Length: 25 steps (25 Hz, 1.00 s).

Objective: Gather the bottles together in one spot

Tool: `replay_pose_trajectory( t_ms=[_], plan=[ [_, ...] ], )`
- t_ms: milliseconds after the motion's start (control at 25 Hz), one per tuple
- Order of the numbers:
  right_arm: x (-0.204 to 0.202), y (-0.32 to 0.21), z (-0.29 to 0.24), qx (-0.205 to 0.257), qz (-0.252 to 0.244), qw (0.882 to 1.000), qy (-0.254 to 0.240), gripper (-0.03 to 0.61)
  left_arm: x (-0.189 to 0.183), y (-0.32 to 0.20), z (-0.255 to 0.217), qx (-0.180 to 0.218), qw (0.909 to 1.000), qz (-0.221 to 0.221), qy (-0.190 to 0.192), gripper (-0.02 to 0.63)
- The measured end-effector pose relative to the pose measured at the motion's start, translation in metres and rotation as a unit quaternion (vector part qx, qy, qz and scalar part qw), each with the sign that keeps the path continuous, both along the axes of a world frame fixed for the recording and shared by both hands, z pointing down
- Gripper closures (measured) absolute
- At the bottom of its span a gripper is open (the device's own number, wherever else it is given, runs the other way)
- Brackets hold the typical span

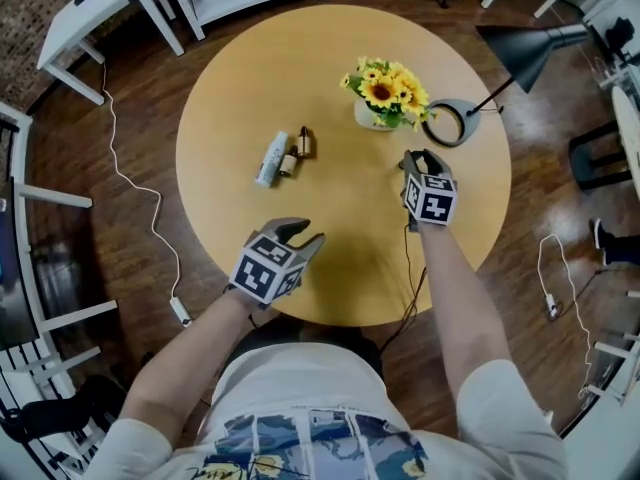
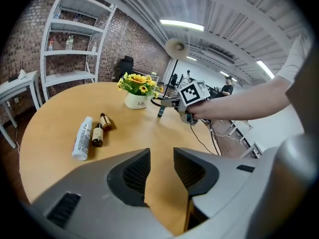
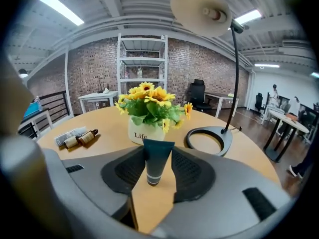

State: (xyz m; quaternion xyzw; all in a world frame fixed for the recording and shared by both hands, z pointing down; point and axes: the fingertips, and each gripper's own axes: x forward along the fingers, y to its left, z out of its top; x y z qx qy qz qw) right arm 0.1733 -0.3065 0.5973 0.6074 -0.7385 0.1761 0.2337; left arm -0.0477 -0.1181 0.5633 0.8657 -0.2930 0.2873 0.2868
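A white bottle (image 1: 270, 159) lies on the round wooden table (image 1: 340, 268), left of centre. Two small brown bottles (image 1: 288, 163) (image 1: 303, 143) lie right beside it. My right gripper (image 1: 421, 158) hovers at the table's right side, shut on a dark green tube (image 3: 158, 159) that hangs cap down between its pads. The left gripper view shows that tube (image 2: 159, 111) close to the flower pot. My left gripper (image 1: 301, 234) is near the table's front edge, open by a narrow gap with nothing in it. The three lying bottles (image 2: 82, 137) are ahead and left of it.
A white pot of sunflowers (image 1: 385, 96) stands at the back right of the table. Beside it lies the round base of a black lamp (image 1: 450, 123), whose cable runs off the edge. White shelving and chairs stand around the table on the wooden floor.
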Motion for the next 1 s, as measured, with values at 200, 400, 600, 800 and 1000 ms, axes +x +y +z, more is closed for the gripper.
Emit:
replay_pose_trajectory(
  t_ms=[200,400,600,800,1000],
  plan=[
    [-0.006,0.001,0.004,0.01,0.012,1.0,0.013,0.423,0.002,0.0,0.006,-0.005,0.9999,0.012,0.003,0.477],
    [-0.008,0.004,0.005,0.011,0.029,0.999,0.024,0.422,0.005,-0.002,0.01,-0.007,0.9998,0.018,0.003,0.477],
    [-0.006,0.006,0.007,0.01,0.036,0.999,0.03,0.411,0.006,0.001,0.013,-0.014,0.9996,0.024,0.004,0.477],
    [-0.002,0.006,0.006,0.006,0.045,0.999,0.015,0.374,0.006,0.004,0.016,-0.018,0.9995,0.025,0.003,0.477],
    [0.001,0.006,0.004,0.009,0.045,0.999,0.014,0.371,0.006,0.005,0.019,-0.02,0.9995,0.026,0.0,0.477]
  ],
)
